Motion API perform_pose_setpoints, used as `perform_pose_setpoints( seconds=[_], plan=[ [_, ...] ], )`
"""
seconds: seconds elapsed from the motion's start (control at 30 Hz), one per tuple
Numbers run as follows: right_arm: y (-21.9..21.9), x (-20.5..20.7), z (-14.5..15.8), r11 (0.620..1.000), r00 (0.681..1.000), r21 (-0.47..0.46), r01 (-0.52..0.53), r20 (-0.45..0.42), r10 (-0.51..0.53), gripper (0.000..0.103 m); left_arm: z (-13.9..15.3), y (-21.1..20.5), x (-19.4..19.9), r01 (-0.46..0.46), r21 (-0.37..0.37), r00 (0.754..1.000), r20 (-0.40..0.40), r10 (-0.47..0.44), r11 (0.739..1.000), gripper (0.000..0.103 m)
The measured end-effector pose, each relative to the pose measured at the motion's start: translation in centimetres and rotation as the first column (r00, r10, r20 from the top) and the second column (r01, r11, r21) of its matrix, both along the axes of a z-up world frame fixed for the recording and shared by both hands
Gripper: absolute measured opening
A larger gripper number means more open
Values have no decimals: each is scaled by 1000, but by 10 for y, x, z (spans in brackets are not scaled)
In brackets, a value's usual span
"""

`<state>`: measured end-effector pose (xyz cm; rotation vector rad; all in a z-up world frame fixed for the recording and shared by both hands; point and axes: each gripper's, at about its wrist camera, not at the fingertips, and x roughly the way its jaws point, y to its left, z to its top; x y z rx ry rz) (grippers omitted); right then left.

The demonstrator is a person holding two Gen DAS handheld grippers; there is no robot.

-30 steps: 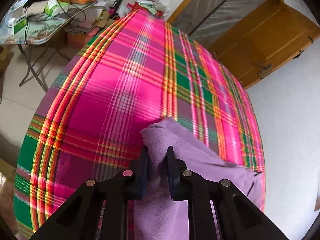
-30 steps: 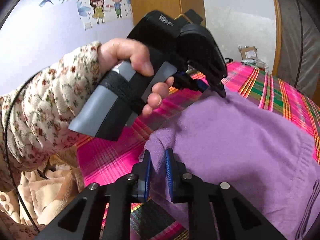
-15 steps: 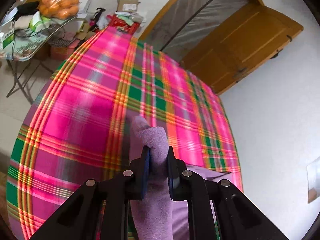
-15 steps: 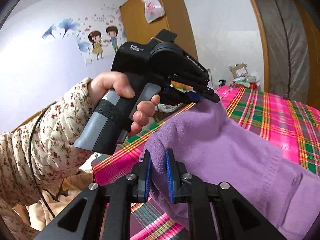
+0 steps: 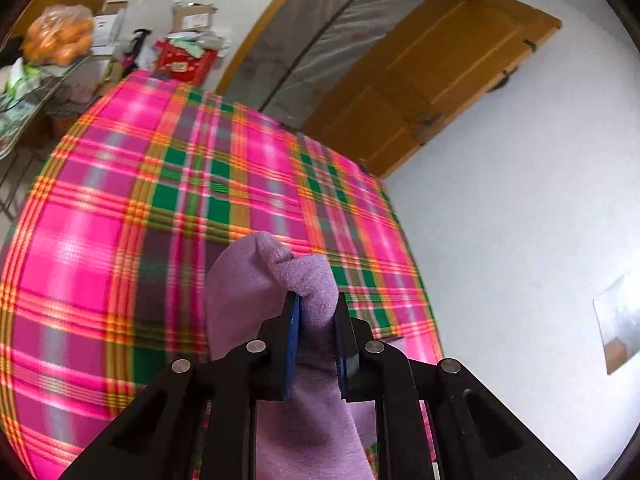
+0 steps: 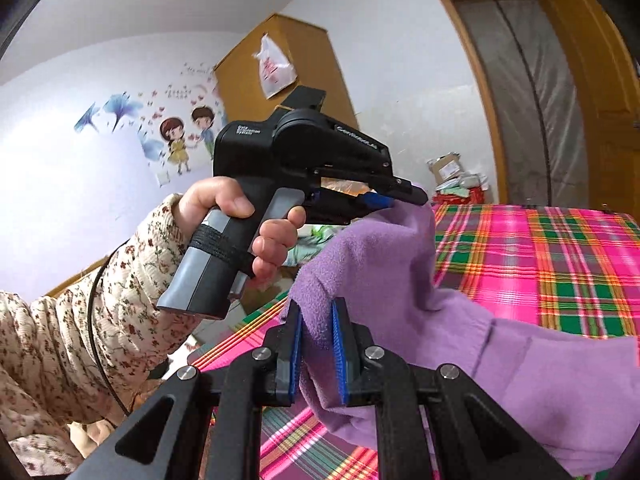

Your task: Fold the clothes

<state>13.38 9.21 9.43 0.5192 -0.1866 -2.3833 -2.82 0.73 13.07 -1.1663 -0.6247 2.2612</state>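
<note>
**Purple garment lifted by one edge, both tools pinching it**

We are working over a bed (image 5: 120,240) covered in a pink, green and orange plaid sheet, in a room with white walls, a wooden door (image 5: 440,80) and a cluttered folding table (image 5: 24,96) at the far end.

The purple fleece garment (image 6: 400,280) lies partly on the bed and partly in the air. Its lifted edge runs between our two tools, and the rest of the cloth trails down onto the plaid sheet to the right in the right wrist view.

Our left tool (image 5: 316,312) is nearly closed, its pads pinching a bunched corner of the garment. Our right tool (image 6: 316,320) is likewise nearly closed on a fold of the same edge. In the right wrist view, the left hand (image 6: 240,224) carries its tool just ahead and above, so the held edge slants upward from right tool to left.

We judge the coming move turns on that edge: it must be carried over the body of the garment, which lies beyond and below both tools.
</note>
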Motion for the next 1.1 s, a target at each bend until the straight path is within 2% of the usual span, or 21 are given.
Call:
perform_pose_setpoints(
  seconds=[0.53,0.8,1.1],
  plan=[
    [79,28,7,975,978,-80,207,-2,-207,14,12,105,-17,150,51,989,-3,-150,987,16],
    [119,34,7,941,946,-91,325,24,-324,14,6,160,-22,209,67,977,20,-210,976,16],
    [157,31,-15,890,892,-82,449,101,-441,14,-17,211,-29,249,49,964,79,-252,967,16]
  ],
)
